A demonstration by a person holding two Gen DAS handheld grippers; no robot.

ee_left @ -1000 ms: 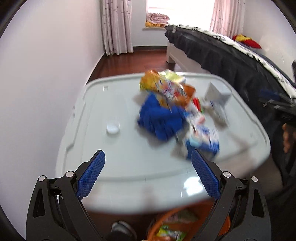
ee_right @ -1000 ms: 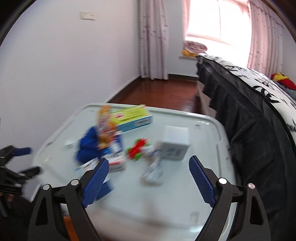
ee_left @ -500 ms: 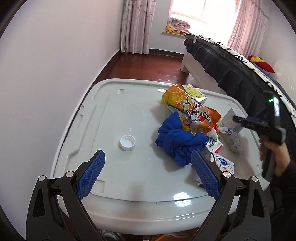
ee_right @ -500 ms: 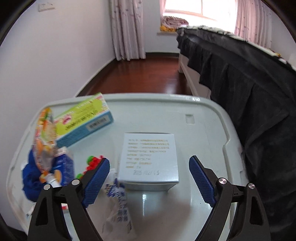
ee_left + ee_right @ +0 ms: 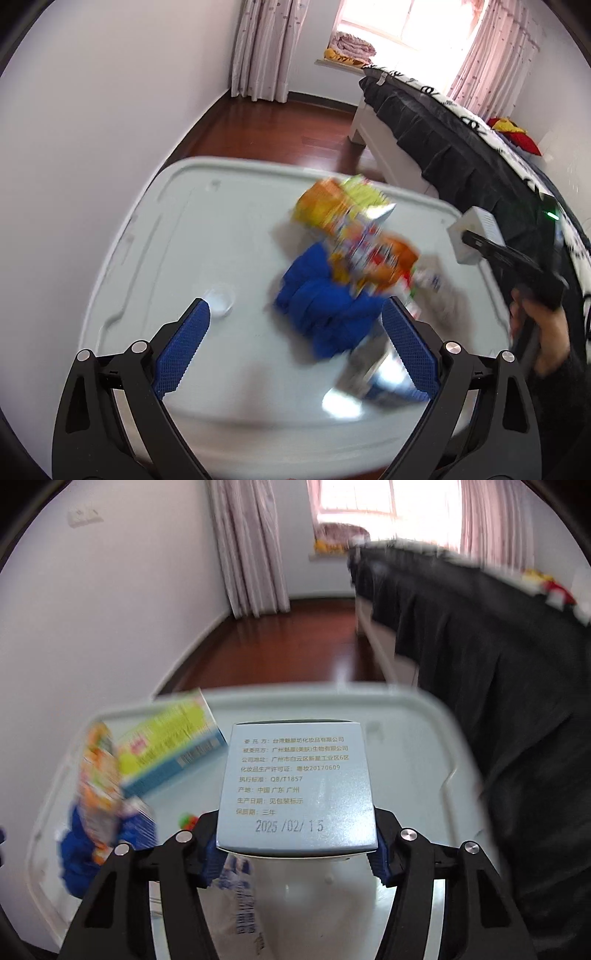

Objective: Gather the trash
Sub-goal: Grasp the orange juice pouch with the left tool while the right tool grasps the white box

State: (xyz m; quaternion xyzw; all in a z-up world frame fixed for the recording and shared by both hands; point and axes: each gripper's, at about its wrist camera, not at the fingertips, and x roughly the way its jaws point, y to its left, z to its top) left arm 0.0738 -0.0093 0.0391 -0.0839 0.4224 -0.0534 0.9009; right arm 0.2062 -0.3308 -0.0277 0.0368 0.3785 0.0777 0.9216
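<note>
The right gripper (image 5: 295, 853) has just been closing its 2 fingers (image 5: 212, 860) on the white box (image 5: 295, 786), which they now clamp above the tabletop (image 5: 413, 746). The left gripper (image 5: 295, 350) hangs with fingers wide and empty over the trash pile (image 5: 351, 258) and blue cloth (image 5: 325, 306).

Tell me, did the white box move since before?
Yes. The white box sat on the table between open pads; now the right gripper, jaws just closing, pinches it.
</note>
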